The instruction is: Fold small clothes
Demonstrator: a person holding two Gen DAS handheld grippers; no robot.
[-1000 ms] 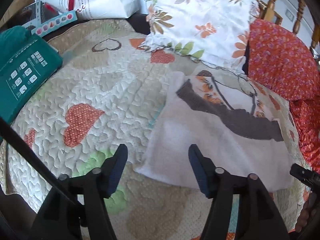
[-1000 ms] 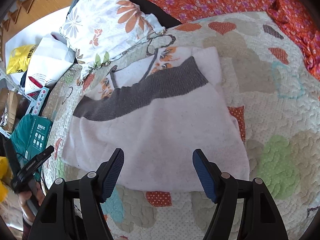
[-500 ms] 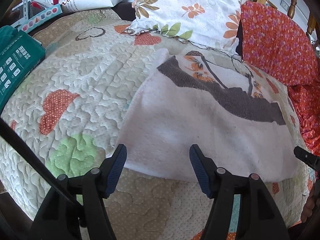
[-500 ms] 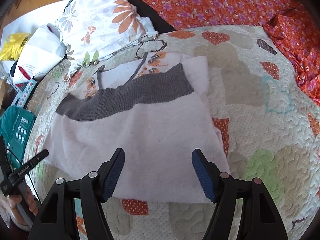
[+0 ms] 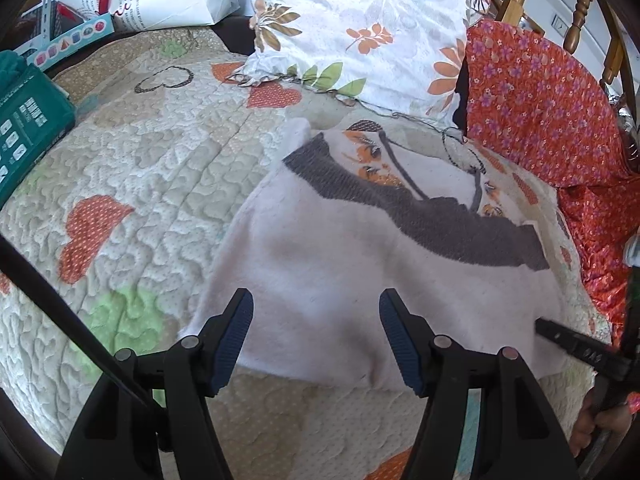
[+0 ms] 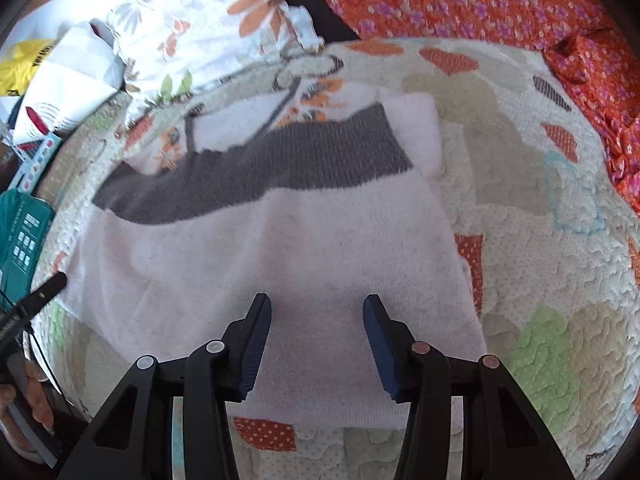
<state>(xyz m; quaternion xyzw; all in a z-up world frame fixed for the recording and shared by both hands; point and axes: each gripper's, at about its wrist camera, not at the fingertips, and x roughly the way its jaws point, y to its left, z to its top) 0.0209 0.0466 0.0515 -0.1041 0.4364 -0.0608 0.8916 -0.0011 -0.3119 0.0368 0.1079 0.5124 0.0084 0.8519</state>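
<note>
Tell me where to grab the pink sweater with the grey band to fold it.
Pinch the pink sweater along its near hem, one gripper toward each bottom corner, coming down from above. It lies flat on the quilt, and that straight edge is free and closest.

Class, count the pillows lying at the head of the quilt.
2: a white floral pillow behind the sweater's left side, and an orange floral pillow beside it, to its right. Others may lie out of view.

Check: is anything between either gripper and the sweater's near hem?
Nothing visible. The sweater lies flat on the quilt, its near hem bare under the left gripper and right gripper, whose jaws have just been closing, still empty.
</note>
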